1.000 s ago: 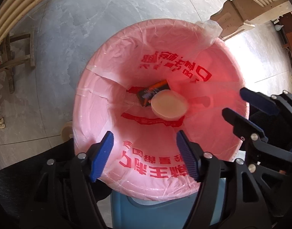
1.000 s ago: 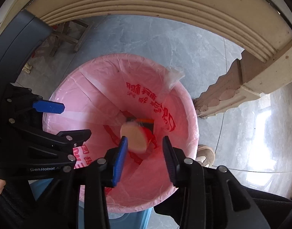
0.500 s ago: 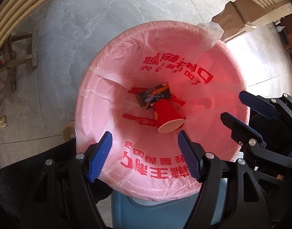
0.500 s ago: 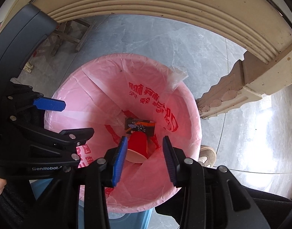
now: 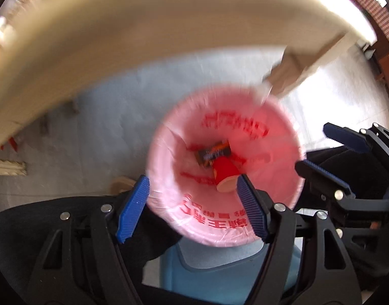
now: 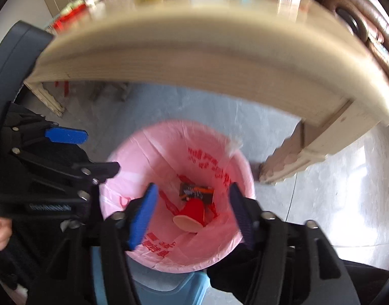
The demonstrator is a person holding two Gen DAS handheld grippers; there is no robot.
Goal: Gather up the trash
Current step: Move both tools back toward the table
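Observation:
A red paper cup (image 5: pixel 225 174) lies on its side at the bottom of the pink-bagged bin (image 5: pixel 273 157), against a dark snack wrapper (image 5: pixel 213 152). My left gripper (image 5: pixel 192 207) hangs open above the bin's near rim with nothing between its fingers. In the right wrist view the cup (image 6: pixel 194 208) and the wrapper (image 6: pixel 195 192) lie far below my right gripper (image 6: pixel 192 213), whose jaws are opening and hold nothing. Each gripper shows in the other's view: the right gripper (image 5: pixel 333 155) and the left gripper (image 6: pixel 87 152). Both views are blurred.
A beige table edge (image 6: pixel 194 58) arches over the bin, and its carved leg (image 6: pixel 296 157) stands just right of the bin. Blurred items sit on the tabletop. The bin's blue body (image 5: pixel 220 274) shows under the bag. Grey tile floor (image 5: pixel 105 132) surrounds it.
The cup fell from between the right fingers and came to rest on the wrapper. Both grippers have risen away from the bin, so it looks smaller. The right jaws have spread wider.

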